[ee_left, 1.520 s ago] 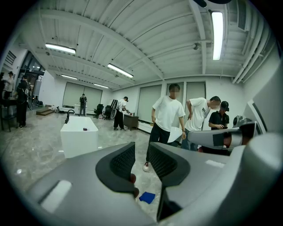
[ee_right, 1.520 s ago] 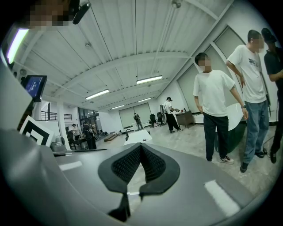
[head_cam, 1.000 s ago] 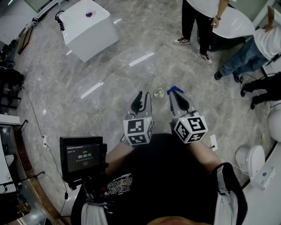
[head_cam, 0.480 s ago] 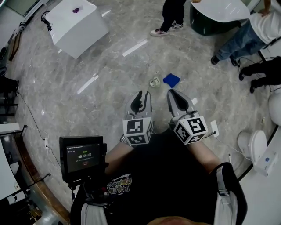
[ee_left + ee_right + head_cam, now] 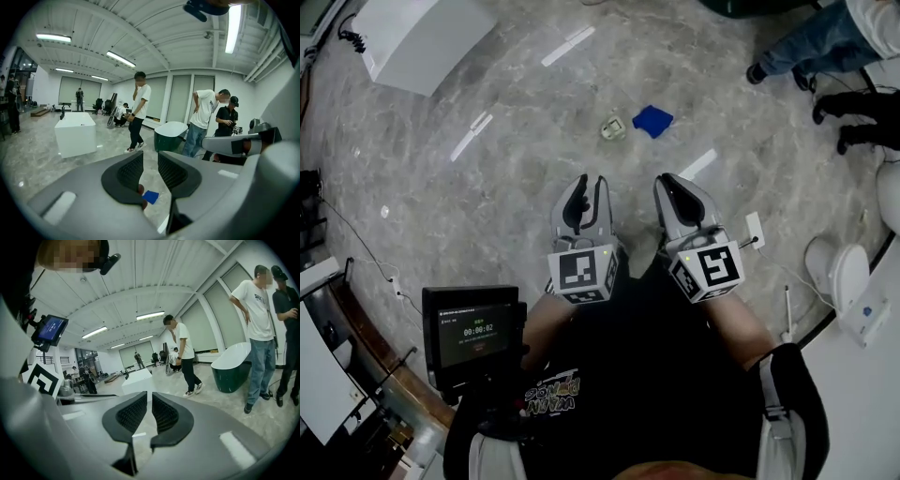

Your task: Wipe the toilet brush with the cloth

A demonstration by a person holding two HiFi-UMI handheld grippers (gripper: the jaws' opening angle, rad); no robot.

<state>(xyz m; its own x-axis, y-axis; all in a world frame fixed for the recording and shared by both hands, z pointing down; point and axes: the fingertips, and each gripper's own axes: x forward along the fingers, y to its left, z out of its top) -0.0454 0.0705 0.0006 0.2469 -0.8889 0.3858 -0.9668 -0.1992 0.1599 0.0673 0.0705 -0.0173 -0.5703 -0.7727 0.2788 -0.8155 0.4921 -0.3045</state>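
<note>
A blue cloth [image 5: 652, 120] lies crumpled on the grey marble floor, with a small pale object [image 5: 613, 127] just left of it. Both grippers hang side by side above the floor, well short of the cloth. My left gripper [image 5: 587, 186] is shut with nothing in it; in the left gripper view the cloth [image 5: 150, 197] shows low between its jaws [image 5: 150, 161]. My right gripper [image 5: 667, 183] has just been opening. Its jaws [image 5: 149, 401] stand a narrow slit apart with only floor between them. I cannot make out a toilet brush for certain.
A white toilet [image 5: 836, 277] stands at the right edge, with a thin white stick [image 5: 787, 312] on the floor beside it. A white block [image 5: 412, 37] is at the top left. People's legs [image 5: 806, 47] and a green bathtub [image 5: 169, 136] are beyond the cloth. A small monitor [image 5: 471, 336] sits at my left.
Both grippers have sunk together, and the view has tipped down. The cloth, once at the right gripper's tip, now lies well ahead of both. The right jaws have parted slightly.
</note>
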